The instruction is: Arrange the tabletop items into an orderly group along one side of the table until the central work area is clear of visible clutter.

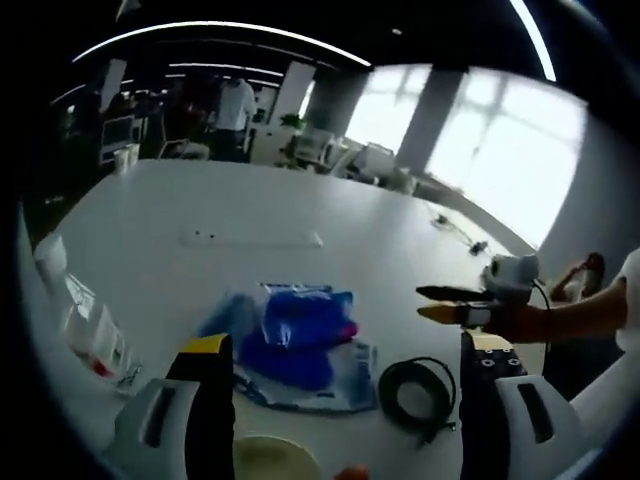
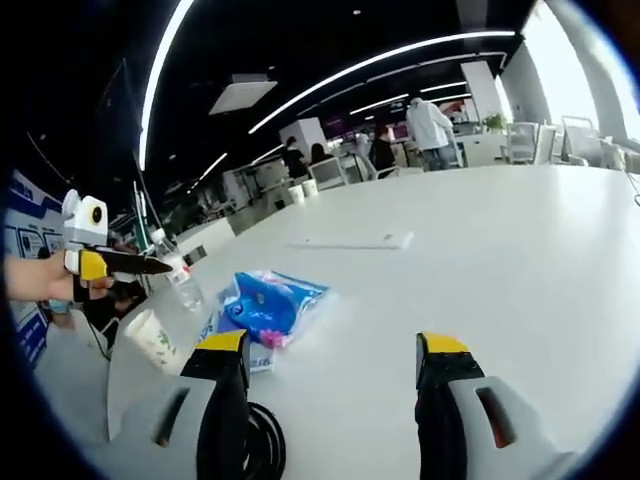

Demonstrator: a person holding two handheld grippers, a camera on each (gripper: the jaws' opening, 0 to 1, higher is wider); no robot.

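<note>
A blue plastic packet (image 1: 295, 335) (image 2: 270, 305) lies on the white table (image 1: 300, 200) (image 2: 500, 260). Beside it rests a coiled black cable (image 1: 420, 395) (image 2: 262, 440). My left gripper (image 1: 345, 345) hangs open just above the packet, holding nothing, and comes into the right gripper view at the left (image 2: 110, 262), held in a hand. My right gripper (image 2: 333, 345) is open over bare table with the packet to its left; it enters the left gripper view from the right (image 1: 455, 303). A paper cup (image 2: 150, 340) and a clear bottle (image 2: 175, 270) stand near the table's edge.
A flat white strip (image 1: 250, 238) (image 2: 350, 241) lies farther out on the table. Clear containers (image 1: 95, 340) and a bottle (image 1: 50, 255) crowd the left edge. A pale round rim (image 1: 275, 460) sits by my left jaw. People stand at desks in the background (image 2: 430, 125).
</note>
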